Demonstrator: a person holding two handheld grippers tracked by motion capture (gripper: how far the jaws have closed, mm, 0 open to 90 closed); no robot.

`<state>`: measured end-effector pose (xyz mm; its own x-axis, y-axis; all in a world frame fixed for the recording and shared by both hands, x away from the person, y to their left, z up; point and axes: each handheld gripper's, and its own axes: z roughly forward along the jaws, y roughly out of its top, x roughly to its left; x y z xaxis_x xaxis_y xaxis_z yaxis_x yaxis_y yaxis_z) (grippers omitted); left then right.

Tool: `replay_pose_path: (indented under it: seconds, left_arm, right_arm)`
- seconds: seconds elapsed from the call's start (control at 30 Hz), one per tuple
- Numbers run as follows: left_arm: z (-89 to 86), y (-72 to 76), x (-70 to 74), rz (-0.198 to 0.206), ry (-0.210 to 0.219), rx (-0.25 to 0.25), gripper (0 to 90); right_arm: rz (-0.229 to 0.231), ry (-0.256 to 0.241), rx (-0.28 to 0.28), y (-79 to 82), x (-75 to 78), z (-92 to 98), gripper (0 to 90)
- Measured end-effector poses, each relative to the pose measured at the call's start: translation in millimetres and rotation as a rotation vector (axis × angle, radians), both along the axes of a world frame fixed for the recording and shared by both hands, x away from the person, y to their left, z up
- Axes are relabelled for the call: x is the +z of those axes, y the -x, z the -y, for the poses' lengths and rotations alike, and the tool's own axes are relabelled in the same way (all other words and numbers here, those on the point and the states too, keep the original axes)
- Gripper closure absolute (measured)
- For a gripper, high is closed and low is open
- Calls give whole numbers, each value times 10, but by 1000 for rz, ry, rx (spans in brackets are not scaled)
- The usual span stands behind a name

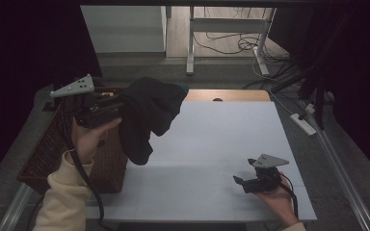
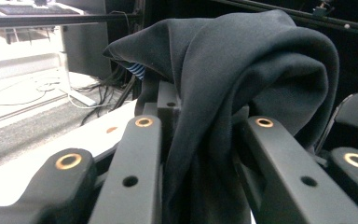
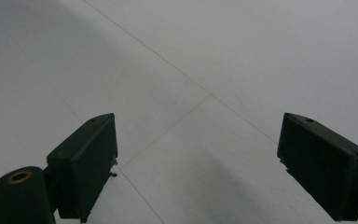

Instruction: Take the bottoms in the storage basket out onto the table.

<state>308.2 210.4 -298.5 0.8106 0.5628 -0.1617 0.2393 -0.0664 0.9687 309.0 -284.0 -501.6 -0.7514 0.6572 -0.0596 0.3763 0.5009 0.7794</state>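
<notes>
Holding: the left gripper (image 1: pixel 107 109) is raised above the table's left edge with a dark garment (image 1: pixel 147 115) clamped between its jaws.
Left claw: in the left gripper view the two black jaws are drawn in tight against a thick fold of the cloth (image 2: pixel 242 93), which bulges over and around them.
Garment position: it hangs in the air from the left gripper, between the wicker basket (image 1: pixel 48 154) and the bare table top; its lower end dangles just beside the basket's near right corner. Whether it touches the basket I cannot tell.
Likely reason: judging by the lift, the cloth is held high so that it clears the basket's rim and can travel over the table.
Garment look: soft, matt, near-black fabric, bunched into rounded folds; a small striped blue patch (image 2: pixel 137 71) peeks out at the top.
Right claw: the right gripper (image 1: pixel 241 183) rests low near the table's front right, cradled in the person's hand (image 1: pixel 277 197). Its jaws stand wide apart with nothing between them, pointing at the bare surface.
Likely reason: it seems to wait, ready to take a hanging edge.
Table (image 1: pixel 221 139): flat, smooth, pale grey, crossed by thin seam lines.
Basket: brown, woven, boxy, sitting at the table's left side.
Sleeve (image 1: pixel 65 199): cream, knitted-looking, on the left arm.
</notes>
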Motion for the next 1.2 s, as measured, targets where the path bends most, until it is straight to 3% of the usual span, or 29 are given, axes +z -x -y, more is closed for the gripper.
replay_pose_path:
  seconds: [0.73, 1.2]
  left_arm:
    - [245, -104, -142, -49, -52, -45, 751]
    - [385, -222, -327, -97, -86, -60, 751]
  right_arm:
    - [2, -2, -3, -3, -4, -2, 121]
    - [-2, -6, 3, -1, 4, 8, 122]
